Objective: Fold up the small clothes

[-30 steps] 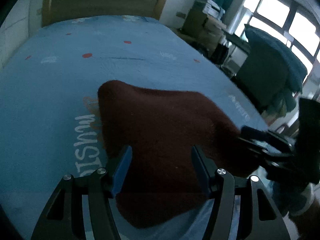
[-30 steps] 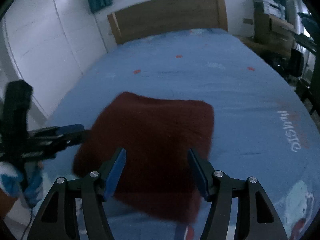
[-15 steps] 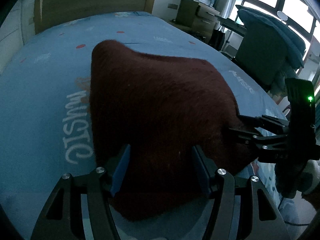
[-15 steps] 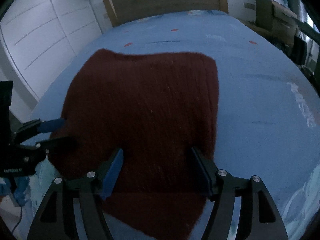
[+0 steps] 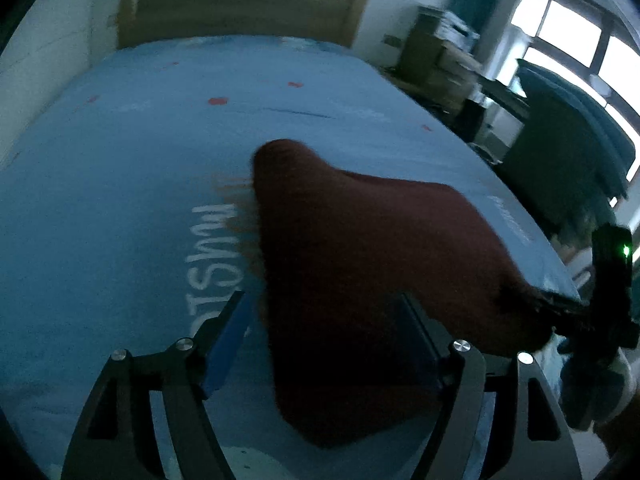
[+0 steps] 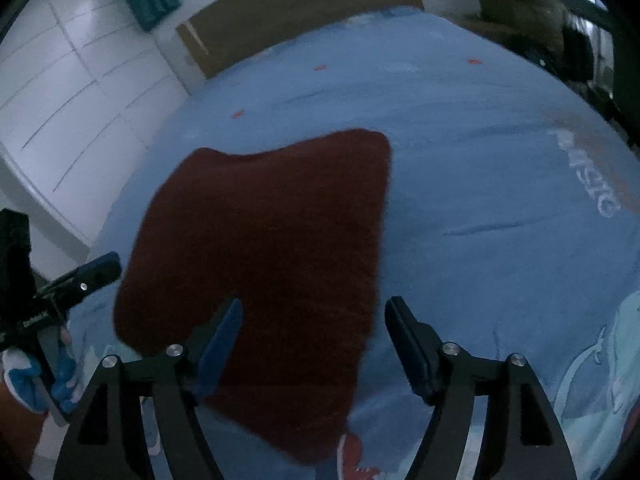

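A dim bedroom, and it's all happening on a bed (image 5: pixel 120 184) dressed in a blue sheet with small red spots and pale lettering, a wooden headboard (image 5: pixel 240 4) at the far end and white panelled wardrobe doors (image 6: pixel 68 92) off to one side in the right wrist view. Bright windows (image 5: pixel 576 48) glare in the corner of the left wrist view, with a dark chair (image 5: pixel 560 148) draped in teal fabric beside the bed and stacked boxes (image 5: pixel 440 52) near the wall. Down on the sheet lies the dark red knitted garment (image 6: pixel 264 240), fuzzy-edged, spread close to the near edge of the bed, its far corner rounded and slightly humped in the left wrist view (image 5: pixel 360 264). The left gripper (image 5: pixel 326 340) hangs just over the garment's near edge, jaws spread wide, blue-lined fingers (image 5: pixel 228 340) apart with cloth showing between them and nothing pinched. The right gripper (image 6: pixel 314 336) is spread wide too, hovering above the garment's near right portion, one finger over the red knit and the other over bare blue sheet. From the right wrist camera the left gripper (image 6: pixel 80 280) shows at the far left, beside the garment's edge; from the left wrist camera the right gripper's tip (image 5: pixel 560 304) sits at the garment's right corner, though whether it touches the cloth is too dark to tell.
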